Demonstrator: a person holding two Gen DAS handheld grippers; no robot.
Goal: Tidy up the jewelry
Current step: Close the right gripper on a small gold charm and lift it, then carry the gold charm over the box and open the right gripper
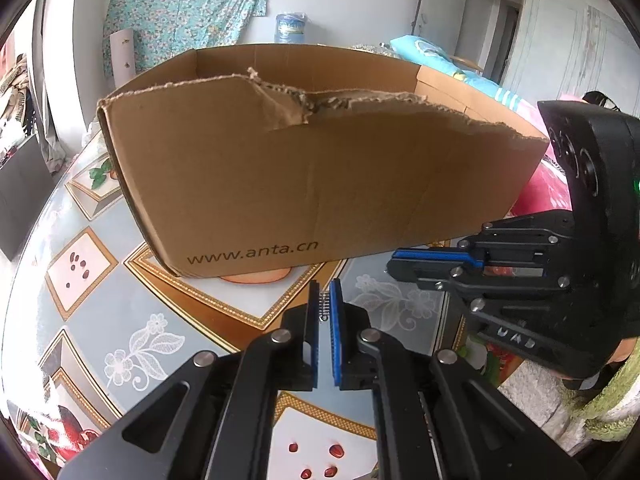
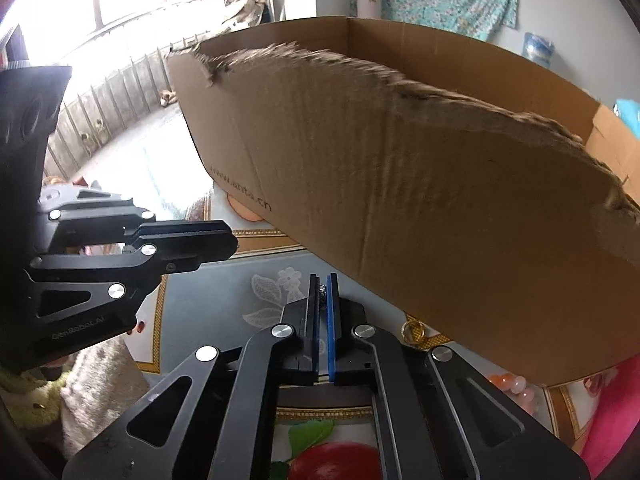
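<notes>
A torn brown cardboard box [image 1: 280, 180] [image 2: 420, 200] stands open-topped on the patterned table, just beyond both grippers. In the left wrist view my left gripper [image 1: 325, 285] is shut on a small silvery chain piece [image 1: 325, 309] that shows between its blue pads. My right gripper [image 2: 323, 279] is shut on a small silvery bit of jewelry [image 2: 322, 290], only a speck of which is visible. Each gripper appears side-on in the other's view: the right gripper [image 1: 391, 266] at the right, the left gripper [image 2: 234, 242] at the left. A gold ring [image 2: 414, 330] lies by the box's near wall.
A string of pink and orange beads [image 2: 514, 386] lies at the box's near right corner. The tablecloth [image 1: 120, 300] carries fruit and flower prints. A pink cloth [image 1: 544, 188] sits right of the box, and a green knitted sleeve [image 1: 600, 396] shows at the lower right.
</notes>
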